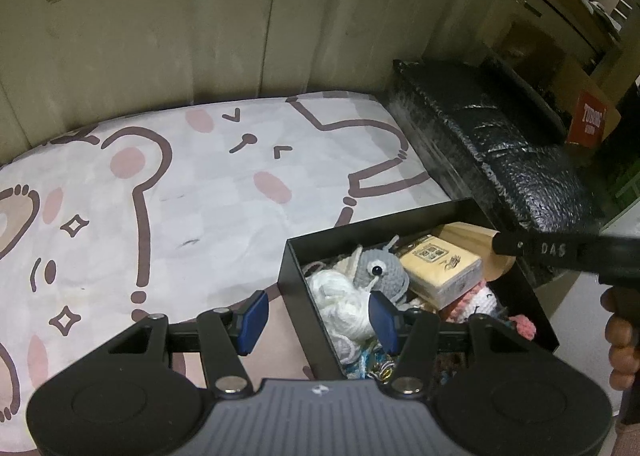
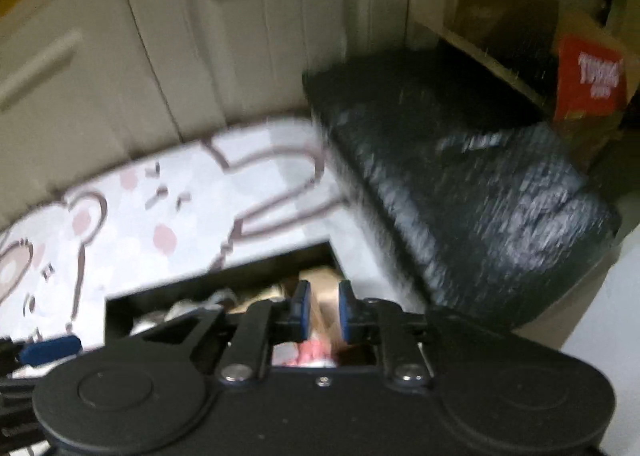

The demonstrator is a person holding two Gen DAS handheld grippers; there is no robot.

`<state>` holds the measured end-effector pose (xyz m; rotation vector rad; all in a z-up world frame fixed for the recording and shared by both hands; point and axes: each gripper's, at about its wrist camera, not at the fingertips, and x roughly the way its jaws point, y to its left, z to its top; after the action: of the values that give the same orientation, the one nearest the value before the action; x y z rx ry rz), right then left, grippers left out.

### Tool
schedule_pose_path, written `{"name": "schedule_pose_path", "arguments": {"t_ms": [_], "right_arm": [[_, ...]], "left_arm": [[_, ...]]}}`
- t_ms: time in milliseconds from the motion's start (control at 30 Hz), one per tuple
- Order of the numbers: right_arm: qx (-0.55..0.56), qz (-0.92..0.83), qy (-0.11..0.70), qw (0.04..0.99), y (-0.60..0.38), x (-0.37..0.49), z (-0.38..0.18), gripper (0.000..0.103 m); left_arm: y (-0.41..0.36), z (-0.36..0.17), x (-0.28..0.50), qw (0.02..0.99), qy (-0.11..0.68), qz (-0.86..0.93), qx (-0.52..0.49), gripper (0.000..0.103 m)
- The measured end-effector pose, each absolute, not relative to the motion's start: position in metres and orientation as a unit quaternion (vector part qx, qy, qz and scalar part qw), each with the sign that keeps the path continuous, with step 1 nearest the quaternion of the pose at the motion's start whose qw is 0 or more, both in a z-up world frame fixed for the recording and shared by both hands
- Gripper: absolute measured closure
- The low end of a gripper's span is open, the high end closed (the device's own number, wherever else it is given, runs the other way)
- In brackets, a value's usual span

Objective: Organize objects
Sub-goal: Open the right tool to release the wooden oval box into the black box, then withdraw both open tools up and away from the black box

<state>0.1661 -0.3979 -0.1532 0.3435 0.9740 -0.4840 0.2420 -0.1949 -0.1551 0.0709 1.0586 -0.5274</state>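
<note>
Black box [image 1: 304,296] sits on the bed's bear-print sheet [image 1: 180,184], beside a black textured bench [image 1: 500,144]. Inside the box: grey crochet toy [image 1: 380,268], white yarn [image 1: 340,296], tan tissue pack [image 1: 440,268], pink crochet bits [image 1: 520,322]. Left hand-held gripper [image 1: 316,320] straddles the box's left wall, blue pads apart, not pressing on it. Right hand-held gripper [image 2: 323,310] over the box, pads nearly together, holding nothing; that view is blurred.

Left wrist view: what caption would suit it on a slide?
Left gripper straddles the wall of a black box holding a grey crochet toy and tissue pack.
</note>
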Motion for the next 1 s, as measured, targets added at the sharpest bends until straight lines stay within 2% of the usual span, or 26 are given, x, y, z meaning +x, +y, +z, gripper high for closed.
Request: {"name": "schedule_pose_path", "arguments": {"t_ms": [300, 500, 567, 700, 767, 900, 1000], "right_arm": [[0.118, -0.227, 0.493, 0.831, -0.386, 0.169, -0.161, 0.089], [0.143, -0.220, 0.472, 0.842, -0.391, 0.162, -0.154, 0.088], [0.137, -0.218, 0.457, 0.851, -0.388, 0.159, -0.146, 0.078], [0.123, -0.207, 0.444, 0.863, -0.382, 0.153, -0.130, 0.066], [0.110, -0.204, 0.442, 0.867, -0.377, 0.149, -0.123, 0.055], [0.110, -0.202, 0.429, 0.874, -0.375, 0.139, -0.110, 0.045], [0.113, -0.196, 0.426, 0.876, -0.372, 0.130, -0.103, 0.033]], "left_arm": [[-0.197, -0.152, 0.239, 0.829, 0.498, -0.252, 0.036, 0.048], [-0.193, -0.143, 0.235, 0.833, 0.491, -0.251, 0.034, 0.048], [-0.192, -0.139, 0.234, 0.835, 0.488, -0.250, 0.033, 0.048], [-0.188, -0.128, 0.229, 0.841, 0.482, -0.245, 0.033, 0.048], [-0.185, -0.122, 0.226, 0.844, 0.477, -0.243, 0.034, 0.047], [-0.178, -0.108, 0.217, 0.851, 0.467, -0.238, 0.032, 0.046], [-0.174, -0.098, 0.209, 0.857, 0.459, -0.231, 0.033, 0.038]]}}
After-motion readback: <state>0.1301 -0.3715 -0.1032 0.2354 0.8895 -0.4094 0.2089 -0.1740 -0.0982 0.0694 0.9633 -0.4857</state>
